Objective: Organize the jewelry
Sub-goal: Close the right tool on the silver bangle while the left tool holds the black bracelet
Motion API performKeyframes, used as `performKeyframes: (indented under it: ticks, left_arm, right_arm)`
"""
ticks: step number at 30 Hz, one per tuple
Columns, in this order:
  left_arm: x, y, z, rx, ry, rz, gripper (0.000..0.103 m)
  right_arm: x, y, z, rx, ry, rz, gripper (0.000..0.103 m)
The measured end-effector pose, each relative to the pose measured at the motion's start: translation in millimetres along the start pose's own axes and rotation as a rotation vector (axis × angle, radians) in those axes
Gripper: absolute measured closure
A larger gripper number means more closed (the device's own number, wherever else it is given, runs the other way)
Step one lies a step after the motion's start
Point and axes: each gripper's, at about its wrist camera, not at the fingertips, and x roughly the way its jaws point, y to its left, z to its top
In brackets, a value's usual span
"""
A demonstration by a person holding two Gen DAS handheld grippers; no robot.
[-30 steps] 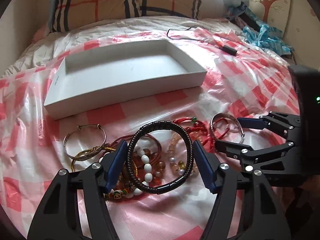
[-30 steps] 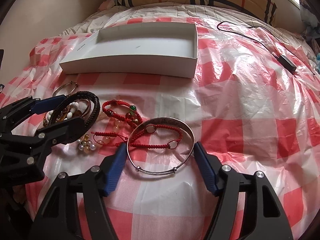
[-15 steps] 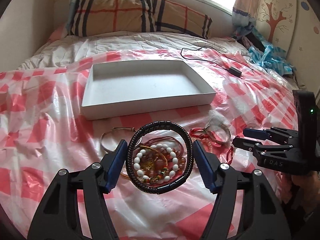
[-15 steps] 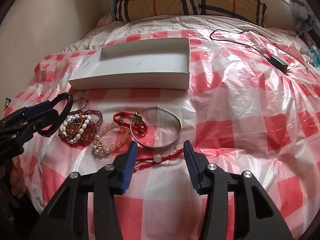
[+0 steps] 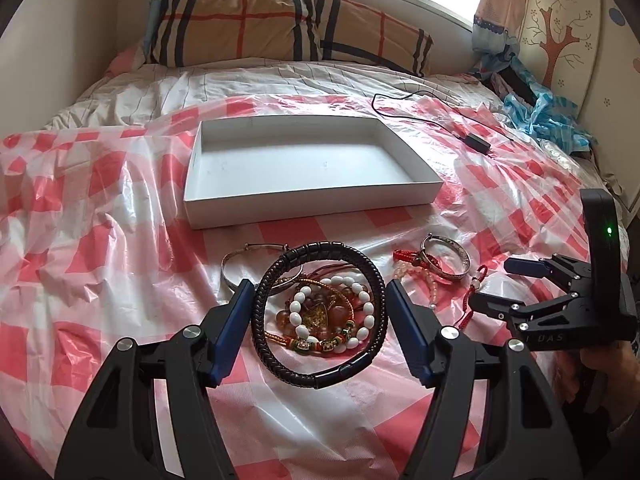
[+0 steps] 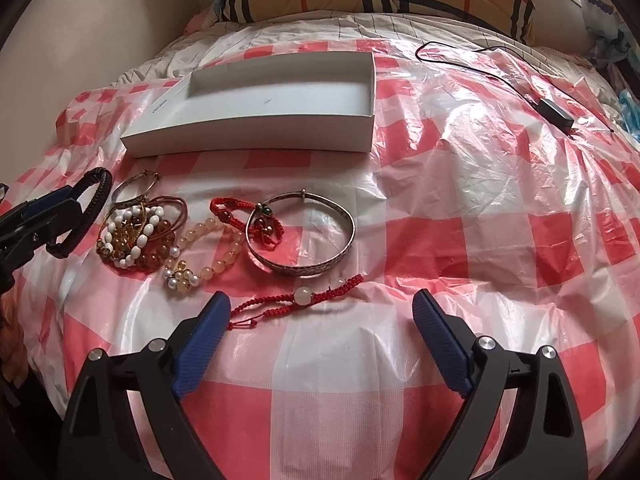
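A bed [image 5: 100,208] under checked plastic holds an empty white box [image 5: 304,196] at twelve o'clock. Left gripper [image 5: 318,320] clamps a black braided bracelet [image 5: 320,378]. Right gripper [image 6: 320,316], fingers just spread wide, empty, above a red cord bracelet [image 6: 304,298]; clear sheet at three o'clock.

— Can you read any writing from where you hold the tools?

— Only a little. In your left wrist view, the black body of your right gripper [image 5: 493,285] carries pale raised letters that read "DAS", with a stroke before them that may be part of another letter.

— And the white box [image 6: 256,136]?

— Its left rim bears a short line of small grey print in your right wrist view, too small to read.
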Motion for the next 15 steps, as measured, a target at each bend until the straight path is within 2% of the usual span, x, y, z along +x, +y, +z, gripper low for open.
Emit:
performKeyframes:
  ticks: [6, 11, 12, 14, 15]
  left_arm:
    - [1.8, 3.7, -1.0, -0.025, 0.005, -0.008, 0.039]
    - [3.6, 1.4, 0.0, -0.017, 0.009, -0.011, 0.039]
    - [3.8, 0.2, 0.0, -0.012, 0.01, -0.009, 0.039]
    - [4.5, -1.2, 0.2, -0.005, 0.011, -0.007, 0.039]
    - [4.7, -2.0, 0.5, -0.004, 0.012, -0.007, 0.039]
  right_arm:
    - [15.2, 2.3, 16.3, -0.013, -0.006, 0.047, 0.014]
    - [38.9, 5.9, 34.7, -0.032, 0.031, 0.074, 0.014]
    - [42.9, 6.0, 37.1, -0.033, 0.039, 0.075, 0.017]
    - [45.7, 6.2, 37.7, -0.036, 0.046, 0.08, 0.035]
    - [44.3, 5.9, 36.6, -0.036, 0.042, 0.081, 0.035]
